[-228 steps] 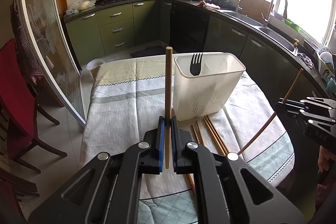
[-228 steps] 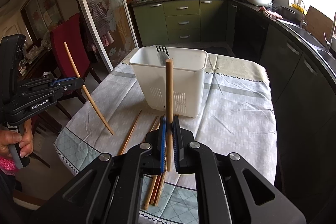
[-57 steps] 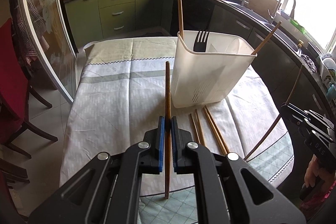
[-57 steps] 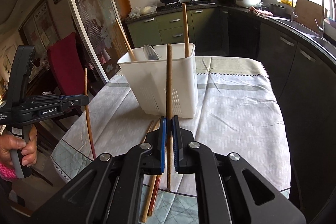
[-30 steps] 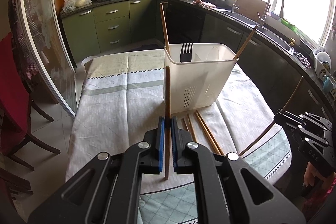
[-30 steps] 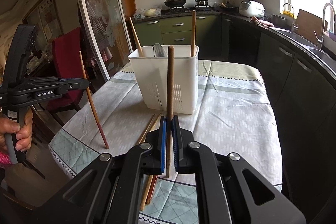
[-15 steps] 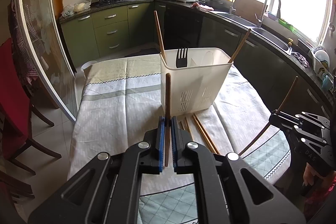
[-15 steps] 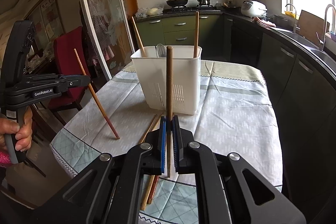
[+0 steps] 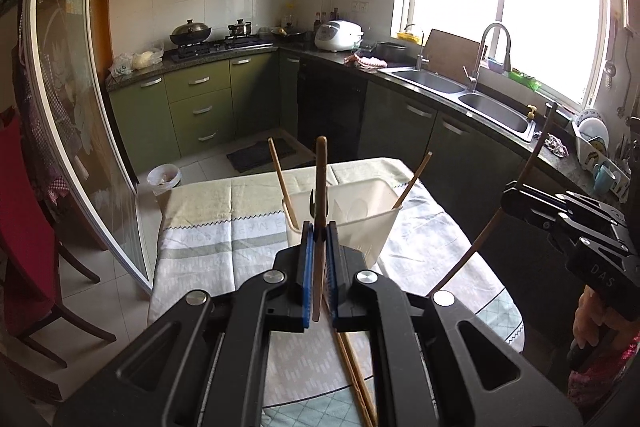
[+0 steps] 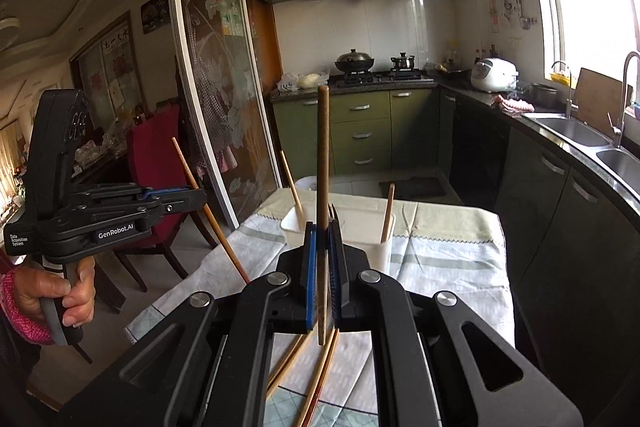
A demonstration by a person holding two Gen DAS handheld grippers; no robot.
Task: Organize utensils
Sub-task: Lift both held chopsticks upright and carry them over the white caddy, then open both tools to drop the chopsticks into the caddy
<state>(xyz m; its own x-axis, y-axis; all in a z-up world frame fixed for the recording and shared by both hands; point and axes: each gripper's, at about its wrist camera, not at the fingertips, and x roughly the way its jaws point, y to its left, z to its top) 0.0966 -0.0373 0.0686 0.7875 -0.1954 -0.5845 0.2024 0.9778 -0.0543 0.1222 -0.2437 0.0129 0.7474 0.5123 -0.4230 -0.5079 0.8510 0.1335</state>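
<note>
Now my left gripper (image 9: 319, 247) and right gripper (image 10: 322, 251) each clamp one upright chopstick (image 9: 321, 179) above the white holder (image 9: 360, 223).

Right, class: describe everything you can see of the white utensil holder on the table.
The white utensil holder is a rectangular open-topped tub of smooth, slightly translucent plastic, standing upright on the tablecloth past the gripper. Two wooden chopsticks lean inside it, one at its left end, one at its right, both poking above the rim. A dark utensil inside is mostly hidden. More chopsticks lie on the cloth in front. Neither gripper touches it.
</note>
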